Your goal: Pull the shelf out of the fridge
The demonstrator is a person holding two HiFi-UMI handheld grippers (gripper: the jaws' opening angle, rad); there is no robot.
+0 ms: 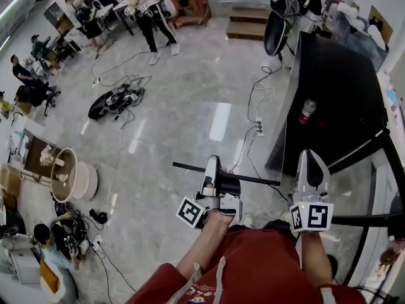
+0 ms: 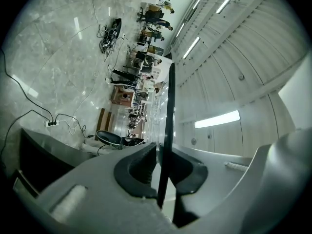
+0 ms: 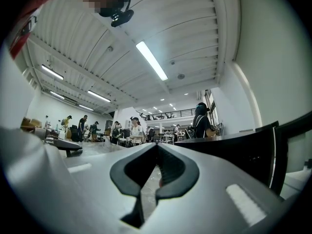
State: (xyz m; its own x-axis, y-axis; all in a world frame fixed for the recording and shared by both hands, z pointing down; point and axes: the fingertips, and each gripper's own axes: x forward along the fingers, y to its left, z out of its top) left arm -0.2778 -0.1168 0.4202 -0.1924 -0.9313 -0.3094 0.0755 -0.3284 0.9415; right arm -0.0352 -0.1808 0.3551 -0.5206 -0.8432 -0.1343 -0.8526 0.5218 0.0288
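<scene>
White power strip (image 1: 259, 126) on the glossy marble floor (image 1: 190, 94), black cables (image 1: 252, 97) trailing from it; red-capped bottle (image 1: 307, 111) right of the strip; office chair (image 1: 276, 33) and wooden steps (image 1: 247, 22) beyond the strip; round beige container (image 1: 63, 174) far left of it.

From where I stand, the glossy grey floor (image 1: 190, 106) carries a white power strip (image 1: 260, 129) at twelve o'clock, with black cables (image 1: 253, 94) running off it, and black gear (image 1: 114, 103) at ten. At one o'clock a bottle (image 1: 307, 111) rests on the black fridge (image 1: 342, 81).
</scene>
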